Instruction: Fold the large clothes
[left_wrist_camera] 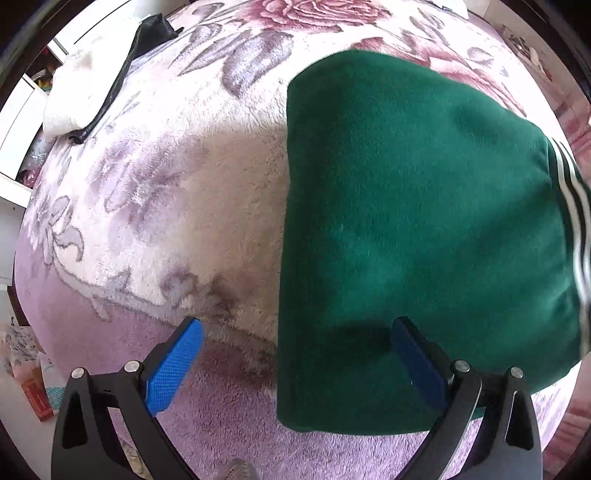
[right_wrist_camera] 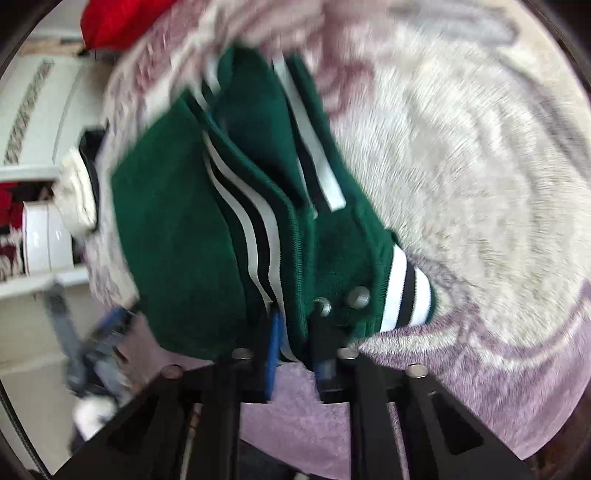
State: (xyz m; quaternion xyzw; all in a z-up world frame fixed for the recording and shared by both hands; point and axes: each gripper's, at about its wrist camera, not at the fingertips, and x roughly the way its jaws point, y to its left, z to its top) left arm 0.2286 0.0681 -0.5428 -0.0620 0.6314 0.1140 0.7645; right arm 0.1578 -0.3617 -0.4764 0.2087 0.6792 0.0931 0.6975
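A folded dark green garment (left_wrist_camera: 406, 221) with white and black striped trim lies on a plush floral blanket (left_wrist_camera: 166, 184). My left gripper (left_wrist_camera: 295, 326) hovers open over the garment's near left edge. One blue pad (left_wrist_camera: 173, 365) is over the blanket and the other over the green cloth, and neither holds anything. In the right wrist view my right gripper (right_wrist_camera: 295, 317) is shut on the green garment (right_wrist_camera: 177, 221) at its zipper edge, beside the striped cuff (right_wrist_camera: 406, 291). That view is blurred.
A white fleece piece with a black strip (left_wrist_camera: 74, 99) lies on the blanket at the far left. Something red (right_wrist_camera: 118, 18) sits at the blanket's far edge. White shelving (right_wrist_camera: 37, 110) stands beside the bed, and boxes lie on the floor (left_wrist_camera: 33, 387).
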